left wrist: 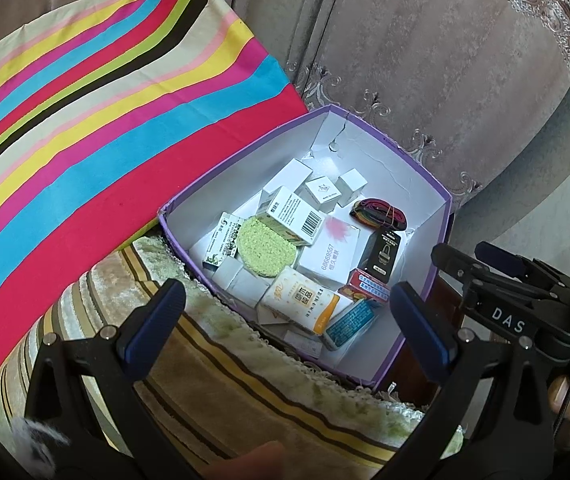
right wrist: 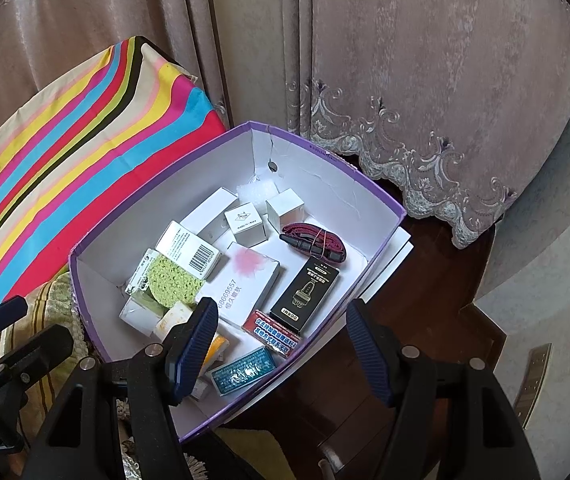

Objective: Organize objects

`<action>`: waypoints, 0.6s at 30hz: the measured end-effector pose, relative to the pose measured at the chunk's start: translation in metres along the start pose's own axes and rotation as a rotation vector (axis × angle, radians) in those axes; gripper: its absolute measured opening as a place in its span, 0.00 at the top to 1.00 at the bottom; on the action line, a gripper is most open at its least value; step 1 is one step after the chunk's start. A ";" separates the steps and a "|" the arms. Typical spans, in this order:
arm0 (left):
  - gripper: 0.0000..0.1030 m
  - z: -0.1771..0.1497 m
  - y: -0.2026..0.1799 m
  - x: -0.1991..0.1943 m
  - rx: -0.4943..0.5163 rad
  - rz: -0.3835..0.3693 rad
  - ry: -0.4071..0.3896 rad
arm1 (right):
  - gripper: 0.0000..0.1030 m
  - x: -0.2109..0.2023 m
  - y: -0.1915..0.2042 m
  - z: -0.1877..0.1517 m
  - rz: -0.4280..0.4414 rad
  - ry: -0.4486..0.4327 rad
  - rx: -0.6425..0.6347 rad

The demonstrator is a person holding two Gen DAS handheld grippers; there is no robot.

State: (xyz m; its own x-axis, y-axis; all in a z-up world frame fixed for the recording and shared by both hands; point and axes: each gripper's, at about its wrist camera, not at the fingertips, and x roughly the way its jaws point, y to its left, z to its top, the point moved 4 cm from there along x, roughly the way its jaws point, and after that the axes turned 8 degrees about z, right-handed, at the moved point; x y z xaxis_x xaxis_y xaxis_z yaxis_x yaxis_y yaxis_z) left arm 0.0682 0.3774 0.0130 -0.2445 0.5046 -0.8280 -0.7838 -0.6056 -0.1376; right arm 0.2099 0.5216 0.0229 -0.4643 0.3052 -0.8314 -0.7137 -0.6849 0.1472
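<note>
Mostly done: purple box (right wrist: 369, 190) on striped couch edge holds small cartons, green sponge (right wrist: 171, 280) near left wall, black carton (right wrist: 307, 290) toward right wall, strap (right wrist: 317, 240) behind. Left gripper (left wrist: 285, 328) wide, empty. Right gripper (right wrist: 281, 344) parted, empty. Nothing visible outside.

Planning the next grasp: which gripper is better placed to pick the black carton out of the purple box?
Right, probably. The right gripper hangs open over the purple box's near corner, with the black carton just ahead of its fingers. The left gripper, also open, hangs over the box's far side; from there the carton lies off toward its right finger.
</note>
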 end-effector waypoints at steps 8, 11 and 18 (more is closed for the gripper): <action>0.00 0.000 -0.002 0.001 0.000 -0.004 0.004 | 0.34 0.000 0.000 0.000 0.001 0.002 0.001; 0.00 0.000 -0.002 0.001 0.002 -0.006 0.005 | 0.34 0.001 0.000 0.000 0.002 0.004 0.003; 0.00 0.001 -0.009 -0.002 0.015 -0.045 -0.010 | 0.34 0.001 -0.002 -0.001 0.002 0.006 0.006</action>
State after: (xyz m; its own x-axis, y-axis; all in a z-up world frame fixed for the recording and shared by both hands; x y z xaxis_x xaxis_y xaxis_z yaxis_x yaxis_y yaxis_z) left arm 0.0753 0.3825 0.0167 -0.2143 0.5376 -0.8155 -0.8024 -0.5730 -0.1669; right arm 0.2109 0.5225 0.0218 -0.4622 0.2999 -0.8345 -0.7162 -0.6811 0.1519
